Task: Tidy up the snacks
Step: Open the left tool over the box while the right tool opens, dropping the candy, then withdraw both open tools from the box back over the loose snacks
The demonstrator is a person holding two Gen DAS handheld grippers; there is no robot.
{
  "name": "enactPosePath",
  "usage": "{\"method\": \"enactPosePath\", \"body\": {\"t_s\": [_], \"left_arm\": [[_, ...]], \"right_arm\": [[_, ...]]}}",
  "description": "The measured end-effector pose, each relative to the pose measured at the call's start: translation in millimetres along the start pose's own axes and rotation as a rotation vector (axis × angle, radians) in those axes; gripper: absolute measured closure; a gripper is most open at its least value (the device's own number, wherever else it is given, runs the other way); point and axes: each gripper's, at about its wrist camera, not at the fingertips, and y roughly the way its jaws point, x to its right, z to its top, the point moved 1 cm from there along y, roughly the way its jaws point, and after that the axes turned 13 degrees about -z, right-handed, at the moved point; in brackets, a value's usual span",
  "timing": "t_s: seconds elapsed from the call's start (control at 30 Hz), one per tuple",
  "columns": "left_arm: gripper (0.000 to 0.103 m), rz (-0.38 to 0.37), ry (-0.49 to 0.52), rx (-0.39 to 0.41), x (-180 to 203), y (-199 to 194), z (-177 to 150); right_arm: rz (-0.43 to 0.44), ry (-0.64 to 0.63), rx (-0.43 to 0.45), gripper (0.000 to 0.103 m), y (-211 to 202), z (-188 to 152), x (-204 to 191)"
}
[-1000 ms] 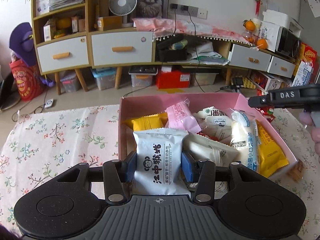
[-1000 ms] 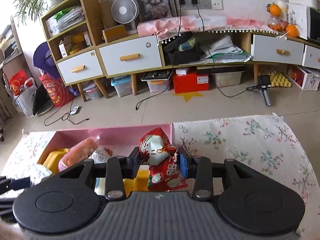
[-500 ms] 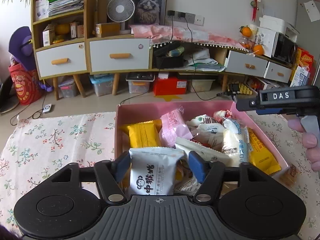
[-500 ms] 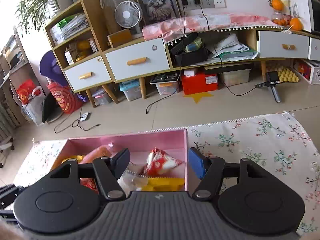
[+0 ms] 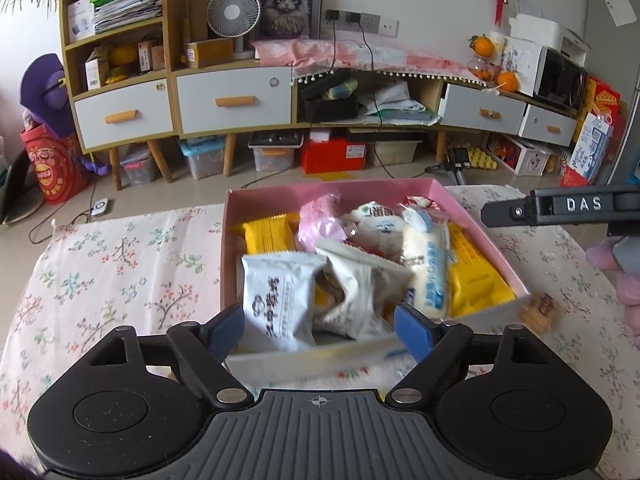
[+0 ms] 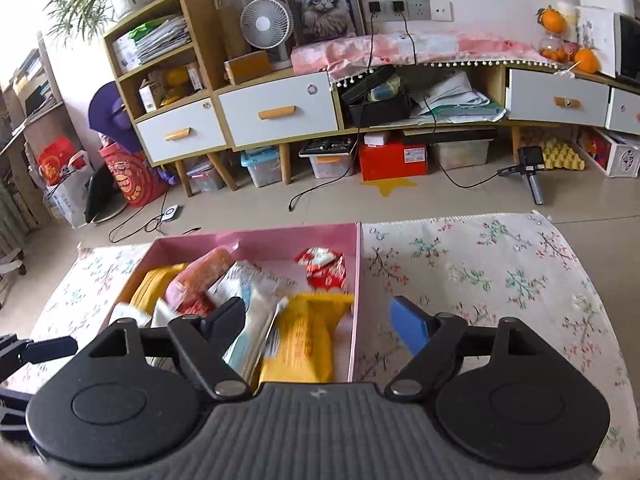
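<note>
A pink box (image 5: pixel 230 216) on the floral tablecloth holds several snack packets. A white packet with black characters (image 5: pixel 278 298) lies at its near left corner. My left gripper (image 5: pixel 320 330) is open and empty just before the box's near wall. In the right wrist view the same pink box (image 6: pixel 355 280) holds a red packet (image 6: pixel 325 268) at its far right and a yellow packet (image 6: pixel 302 338) near me. My right gripper (image 6: pixel 318 326) is open and empty above the box's right wall. It also shows in the left wrist view (image 5: pixel 560 208), at the right.
A small brown snack (image 5: pixel 538 314) lies on the tablecloth (image 5: pixel 112 272) beside the box's near right corner. The cloth (image 6: pixel 500 272) stretches right of the box. Beyond the table are the floor, cabinets with drawers and storage bins.
Both grippers opened and pulled back. The left let go of the white packet into the box. The right let go of the red packet, which now lies at the box's far right.
</note>
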Motion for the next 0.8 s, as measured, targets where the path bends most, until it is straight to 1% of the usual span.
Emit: {"method": "enactPosePath", "body": {"t_s": [0.13,0.23,0.4,0.5,0.67,0.73,0.8], "left_arm": [[0.014,-0.006,-0.034,-0.005,3.6,-13.3,-8.6],[0.013,-0.008,-0.058,-0.017,5.7,-21.2,-16.3],[0.009,0.026,-0.097,-0.038,4.0,-33.5,-28.7],[0.006,0.034,-0.108,-0.048,2.5,-40.8,-36.6],[0.003,0.054,-0.118,-0.025,-4.7,-47.2,-57.4],[0.003,0.082,-0.105,-0.055,-8.8,-46.7,-64.8],[0.003,0.116,-0.097,-0.053,-13.7,-47.4,-70.1]], "right_arm": [[-0.001,0.005,-0.013,0.019,-11.4,-8.6,3.3],[-0.001,0.015,-0.019,0.016,-19.3,-15.3,5.9],[-0.005,0.029,-0.036,0.01,-29.6,-29.0,7.3],[-0.015,0.003,-0.045,0.009,-33.7,-37.6,5.1],[-0.025,0.003,-0.046,0.006,-37.9,-50.5,8.0],[-0.016,0.008,-0.055,0.005,-37.4,-58.5,12.0],[-0.018,-0.009,-0.06,0.005,-35.4,-64.1,14.7]]}}
